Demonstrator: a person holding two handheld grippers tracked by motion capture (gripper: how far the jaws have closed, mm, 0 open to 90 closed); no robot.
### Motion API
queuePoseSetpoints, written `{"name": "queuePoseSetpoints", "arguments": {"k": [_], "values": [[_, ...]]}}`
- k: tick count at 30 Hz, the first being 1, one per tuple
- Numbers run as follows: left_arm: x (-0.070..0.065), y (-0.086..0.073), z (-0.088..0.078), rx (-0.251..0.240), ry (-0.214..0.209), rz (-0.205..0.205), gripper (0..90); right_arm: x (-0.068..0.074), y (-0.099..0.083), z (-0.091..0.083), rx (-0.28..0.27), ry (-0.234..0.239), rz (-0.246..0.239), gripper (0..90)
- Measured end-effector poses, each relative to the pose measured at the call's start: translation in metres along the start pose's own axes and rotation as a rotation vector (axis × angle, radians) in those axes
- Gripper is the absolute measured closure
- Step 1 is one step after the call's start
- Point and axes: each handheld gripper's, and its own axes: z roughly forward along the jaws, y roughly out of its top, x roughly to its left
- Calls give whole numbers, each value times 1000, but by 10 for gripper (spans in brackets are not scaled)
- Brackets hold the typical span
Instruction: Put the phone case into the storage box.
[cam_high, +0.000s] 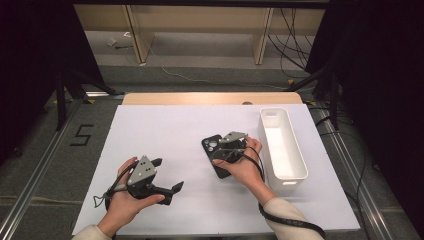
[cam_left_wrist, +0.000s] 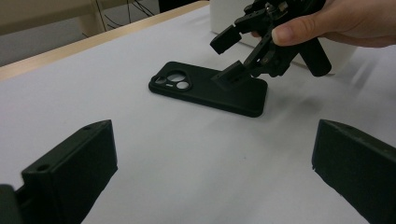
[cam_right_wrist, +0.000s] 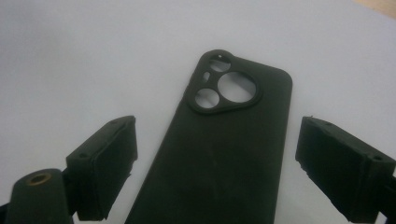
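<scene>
Phone case (cam_right_wrist: 219, 154) bottom cut off, right gripper (cam_right_wrist: 215, 168) astride

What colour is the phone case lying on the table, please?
Black, all over; the phone case shows best in the right gripper view.

Even overhead light falls on the white bench (cam_high: 165, 135), which reads bright against dark surroundings at both sides of the high view. Shadows under the hands are soft and faint. In both gripper views the near black fingers (cam_left_wrist: 70, 168) are slightly soft, and the phone case (cam_right_wrist: 219, 154) is mildly grainy, with no glare.
</scene>
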Motion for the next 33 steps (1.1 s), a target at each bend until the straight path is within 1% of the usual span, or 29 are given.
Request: {"name": "queuePoseSetpoints", "arguments": {"k": [4,6,7,15,16,18,20,23,25,31,33], "values": [[0,0,0,-1,-1,0,0,2,2,5,25,-14,5,131],[0,0,0,-1,-1,-1,0,2,3,7,51,-17,7,131],[0,0,0,0,-1,-1,0,2,4,9,63,-20,15,129],[0,0,0,0,-1,-2,0,0,6,17,126,-31,26,122],[0,0,0,0,-1,-1,0,-1,6,18,141,-27,28,121],[0,0,0,1,-1,-1,0,-1,7,19,152,-26,33,119],[0,0,0,2,-1,0,0,-2,7,20,175,-27,32,116],[0,0,0,0,-1,-1,0,-3,8,21,201,-18,52,106],[0,0,0,1,-1,-1,0,-2,10,22,211,-19,47,106],[0,0,0,1,-2,-1,0,-3,13,24,253,-8,55,97],[0,0,0,2,-2,-1,0,-3,14,25,268,-11,53,93]]}}
